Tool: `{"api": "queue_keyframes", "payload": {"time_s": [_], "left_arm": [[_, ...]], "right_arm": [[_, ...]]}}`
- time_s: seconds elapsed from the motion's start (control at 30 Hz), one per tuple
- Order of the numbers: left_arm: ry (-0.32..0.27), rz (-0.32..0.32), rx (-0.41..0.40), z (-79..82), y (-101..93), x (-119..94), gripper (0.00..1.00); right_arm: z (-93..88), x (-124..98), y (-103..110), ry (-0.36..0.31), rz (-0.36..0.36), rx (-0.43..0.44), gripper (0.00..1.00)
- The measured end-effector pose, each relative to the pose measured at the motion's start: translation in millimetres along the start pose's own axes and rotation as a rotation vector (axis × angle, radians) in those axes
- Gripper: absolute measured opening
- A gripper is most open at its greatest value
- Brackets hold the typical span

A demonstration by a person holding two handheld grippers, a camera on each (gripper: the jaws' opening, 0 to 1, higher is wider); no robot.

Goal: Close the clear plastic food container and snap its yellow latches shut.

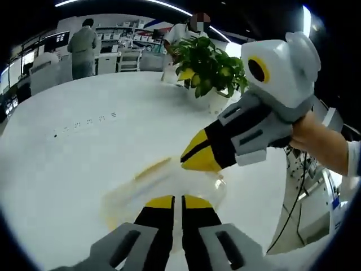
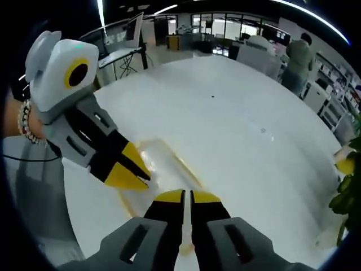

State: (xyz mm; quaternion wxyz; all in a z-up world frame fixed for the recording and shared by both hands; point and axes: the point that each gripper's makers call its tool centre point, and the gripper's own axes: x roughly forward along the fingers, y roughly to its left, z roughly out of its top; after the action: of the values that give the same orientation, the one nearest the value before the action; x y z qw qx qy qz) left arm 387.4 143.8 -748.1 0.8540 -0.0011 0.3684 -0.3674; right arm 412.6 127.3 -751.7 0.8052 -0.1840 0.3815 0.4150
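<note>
My left hand-held gripper (image 1: 182,199) has its jaws pressed together, tips over the near edge of the clear container (image 1: 163,189), which lies blurred on the white counter (image 1: 84,147) with a yellow latch (image 1: 152,168) along its far side. My right hand-held gripper (image 2: 186,195) is likewise clenched with nothing between the jaws, its tips at the container's near end. Each gripper crosses into the other's view, yellow tips above the container. A potted plant (image 1: 211,68) stands farther back on the counter

Container (image 1: 169,189) on table (image 1: 67,169); plant (image 1: 210,68) behind it
</note>
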Motion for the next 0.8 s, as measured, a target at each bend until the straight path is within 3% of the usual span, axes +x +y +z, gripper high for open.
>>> {"api": "queue_keyframes", "payload": {"time_s": [0.23,0.4,0.53,0.8], "left_arm": [[-0.009,-0.011,-0.028,-4.1,-2.6,9,0.0],[0.0,-0.061,-0.156,-14.6,-6.8,12,0.0],[0.012,-0.073,-0.19,-19.9,-7.3,9,0.0],[0.049,-0.13,-0.271,-34.1,-18.0,-1,0.0]], "right_arm": [[8.3,11,1,-0.019,0.014,0.007,0.0],[17.5,15,-1,-0.043,0.005,0.006,0.0],[19.5,22,-7,-0.038,-0.028,-0.014,0.0],[19.8,35,-12,-0.019,-0.024,0.001,0.0]]}}
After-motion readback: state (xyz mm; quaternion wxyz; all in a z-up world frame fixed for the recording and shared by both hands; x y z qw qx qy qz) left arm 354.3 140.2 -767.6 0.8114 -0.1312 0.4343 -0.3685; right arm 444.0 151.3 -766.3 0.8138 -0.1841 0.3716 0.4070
